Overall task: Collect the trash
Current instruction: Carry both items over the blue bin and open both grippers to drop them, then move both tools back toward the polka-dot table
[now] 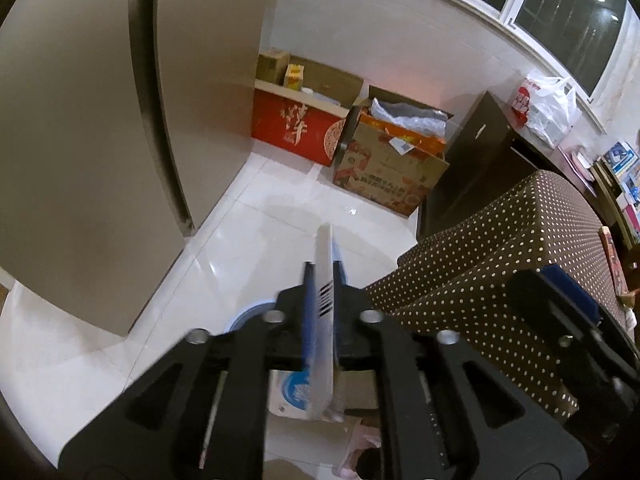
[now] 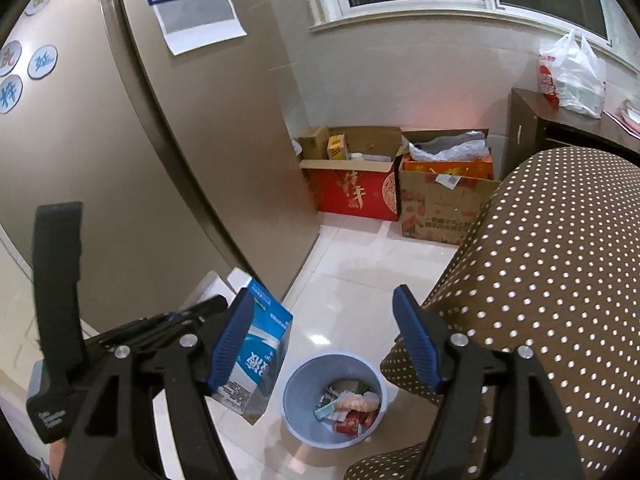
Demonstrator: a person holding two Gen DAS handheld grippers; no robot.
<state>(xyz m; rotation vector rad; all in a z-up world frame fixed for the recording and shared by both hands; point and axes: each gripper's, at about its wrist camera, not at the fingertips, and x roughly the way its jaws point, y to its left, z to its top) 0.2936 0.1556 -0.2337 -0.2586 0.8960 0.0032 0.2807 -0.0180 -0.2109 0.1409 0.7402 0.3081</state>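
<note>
1. The carton [image 2: 256, 356] is a flattened white and blue drink box with blue printed characters and small text panels. In the right wrist view it sits lower left of centre, tilted, one narrow end up and the other down.
2. In the left wrist view the same carton [image 1: 325, 320] shows edge-on at lower centre, a thin pale slab with a dark barcode, standing nearly vertical in the frame.
3. The bin [image 2: 334, 400] is a round pale blue bucket standing upright on the white tiles, at lower centre of the right wrist view, just right of the carton's lower end.
4. Inside it lie crumpled wrappers [image 2: 348, 410], red, orange and pale green, covering the bottom.
</note>
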